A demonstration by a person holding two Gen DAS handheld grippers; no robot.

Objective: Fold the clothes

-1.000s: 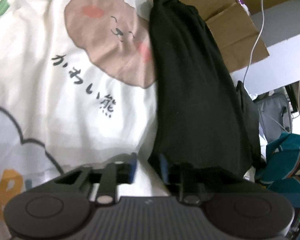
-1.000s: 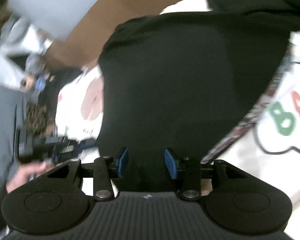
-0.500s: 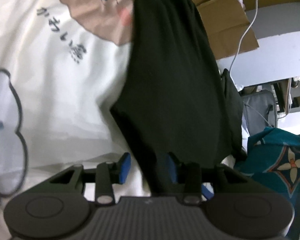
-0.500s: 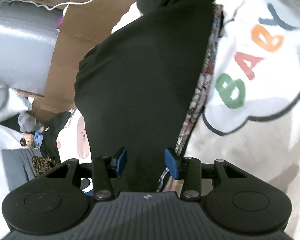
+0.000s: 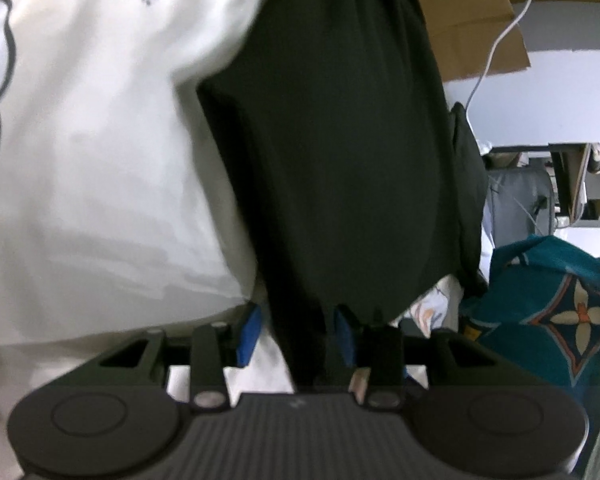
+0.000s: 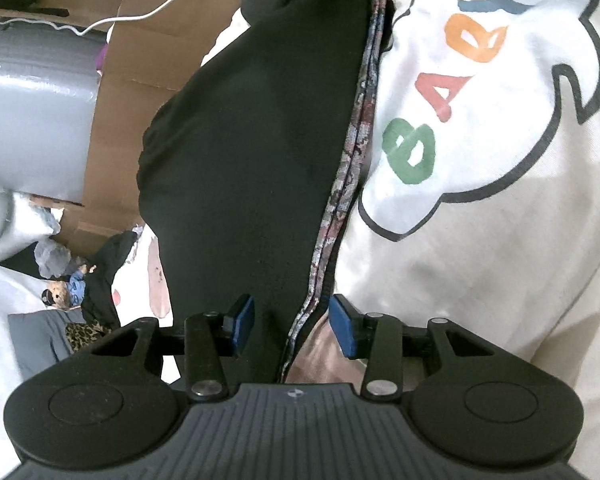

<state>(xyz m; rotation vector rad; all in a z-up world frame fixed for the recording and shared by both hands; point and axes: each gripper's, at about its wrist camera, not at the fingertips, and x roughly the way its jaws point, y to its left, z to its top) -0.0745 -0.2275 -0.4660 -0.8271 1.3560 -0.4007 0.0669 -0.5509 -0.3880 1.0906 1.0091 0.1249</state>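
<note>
A long black garment (image 5: 332,140) lies on a white sheet (image 5: 100,180) printed with cartoons. Its near end runs between the pads of my left gripper (image 5: 296,334). The right pad touches the cloth, while bare sheet shows beside the left pad, so the jaws are open. In the right wrist view the same black garment (image 6: 252,140) has a patterned trim (image 6: 356,148) along its right edge. That edge passes between the pads of my right gripper (image 6: 292,330), which is open with a gap at the right pad. The "BABY" print on the sheet (image 6: 480,240) lies to the right.
Flattened cardboard (image 5: 468,32) and a white cable (image 5: 496,48) lie beyond the garment. Another dark cloth (image 5: 468,184) and a teal patterned fabric (image 5: 552,312) sit to the right. A grey drum (image 6: 32,112) and piled clothes (image 6: 80,280) stand at the left.
My left gripper slid right, and the garment's near end now lies between slightly wider jaws. My right gripper rolled and sank toward the trimmed edge.
</note>
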